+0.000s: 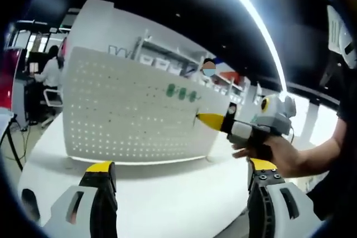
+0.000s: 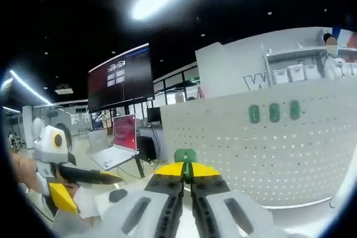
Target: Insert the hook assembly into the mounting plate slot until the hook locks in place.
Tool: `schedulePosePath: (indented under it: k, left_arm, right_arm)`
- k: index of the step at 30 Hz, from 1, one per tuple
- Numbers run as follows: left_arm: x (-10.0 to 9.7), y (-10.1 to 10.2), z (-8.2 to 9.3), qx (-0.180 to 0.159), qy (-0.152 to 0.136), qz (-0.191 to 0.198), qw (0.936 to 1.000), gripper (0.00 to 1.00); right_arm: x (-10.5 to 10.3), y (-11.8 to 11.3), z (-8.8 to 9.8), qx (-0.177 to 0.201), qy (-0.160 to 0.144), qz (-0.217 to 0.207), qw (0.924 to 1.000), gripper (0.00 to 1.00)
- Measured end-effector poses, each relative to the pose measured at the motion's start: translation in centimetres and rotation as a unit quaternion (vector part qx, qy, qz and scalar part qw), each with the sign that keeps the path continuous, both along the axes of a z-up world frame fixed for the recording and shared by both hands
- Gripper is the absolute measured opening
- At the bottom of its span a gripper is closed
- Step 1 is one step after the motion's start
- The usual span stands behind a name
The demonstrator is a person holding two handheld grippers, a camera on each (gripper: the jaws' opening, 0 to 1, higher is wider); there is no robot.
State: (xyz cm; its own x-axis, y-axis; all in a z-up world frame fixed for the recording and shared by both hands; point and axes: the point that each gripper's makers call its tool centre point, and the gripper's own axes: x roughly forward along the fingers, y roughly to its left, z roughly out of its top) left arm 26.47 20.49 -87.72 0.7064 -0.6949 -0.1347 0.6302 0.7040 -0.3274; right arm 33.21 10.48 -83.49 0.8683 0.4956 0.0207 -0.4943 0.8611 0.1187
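Note:
The white perforated mounting plate [image 1: 128,110] stands upright on the white table [image 1: 167,193]. Three green hooks [image 1: 181,92] sit in its upper right holes. My left gripper [image 1: 181,172] is open, its jaws wide apart and low in front of the plate with nothing between them. In the left gripper view my right gripper [image 1: 215,121] comes in from the right, its yellow tips close to the plate's right edge. In the right gripper view the right gripper [image 2: 187,168] is shut on a green hook [image 2: 185,156], left of the plate [image 2: 268,160] and its mounted hooks [image 2: 273,112]. The left gripper [image 2: 70,185] shows at lower left.
A person sits at a desk far left [image 1: 50,73]. Shelves with white bins [image 1: 162,59] stand behind the plate. A large dark screen [image 2: 120,85] and a laptop [image 2: 120,146] on a small table lie beyond. A hand [image 1: 279,157] holds the right gripper.

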Motion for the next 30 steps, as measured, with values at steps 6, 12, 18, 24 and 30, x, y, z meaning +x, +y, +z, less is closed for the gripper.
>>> schedulePosePath:
  k: [6,12,18,24,30]
  left_arm:
    - [0.1,0.0,0.1,0.001,0.0,0.003,1.0,0.99]
    - [0.6,0.4,0.4,-0.001,-0.002,0.007,1.0,0.99]
    - [1.1,0.4,0.2,0.0,0.0,0.007,1.0,0.98]
    - [1.6,0.7,-0.2,0.003,0.005,0.009,0.9999,0.99]
    - [1.9,0.7,-0.4,0.006,0.007,0.006,0.9999,0.99]
  right_arm:
    - [2.0,-3.8,0.9,-0.008,-0.029,-0.061,0.9976,0.0]
    - [3.8,-7.0,1.7,-0.007,-0.042,-0.103,0.9937,0.0]
    - [5.7,-9.8,1.9,-0.007,-0.048,-0.138,0.9893,0.0]
    - [7.2,-11.8,2.2,-0.013,-0.054,-0.161,0.9854,0.0]
    - [8.6,-14.1,2.1,-0.01,-0.053,-0.188,0.9806,0.0]
